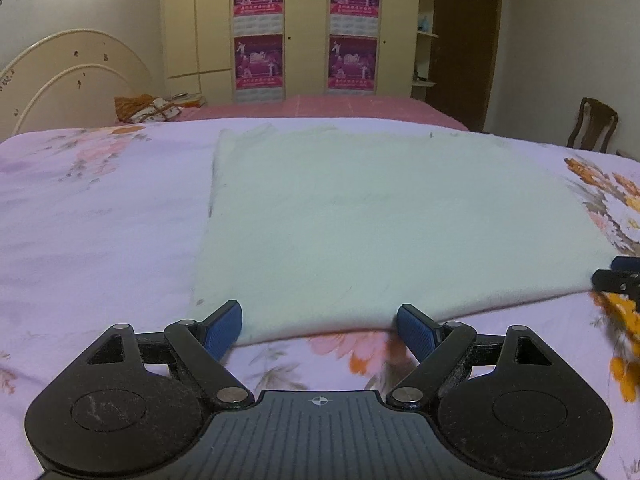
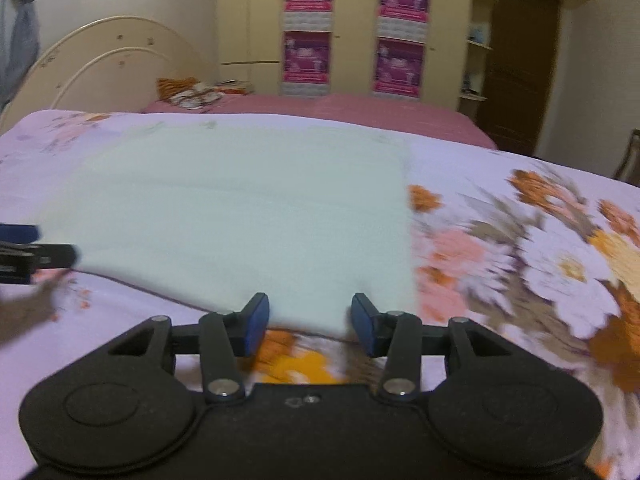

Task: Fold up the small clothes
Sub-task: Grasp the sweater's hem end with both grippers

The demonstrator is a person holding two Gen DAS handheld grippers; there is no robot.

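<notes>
A pale mint-green garment (image 1: 360, 216) lies flat, folded into a rectangle, on the floral bedsheet (image 1: 88, 232). It also shows in the right wrist view (image 2: 248, 216). My left gripper (image 1: 320, 326) is open, its blue pads at the garment's near left edge, empty. My right gripper (image 2: 310, 326) is open at the garment's near right corner, empty. The right gripper's tip (image 1: 618, 280) shows at the right edge of the left wrist view; the left gripper's tip (image 2: 24, 248) shows at the left edge of the right wrist view.
A pink bed cover (image 1: 320, 106) lies beyond, with a patterned pillow (image 1: 148, 110) and a cream headboard (image 1: 60, 76). A wardrobe with magenta posters (image 1: 260, 28) stands at the back. A wooden chair (image 1: 592, 124) is at the right.
</notes>
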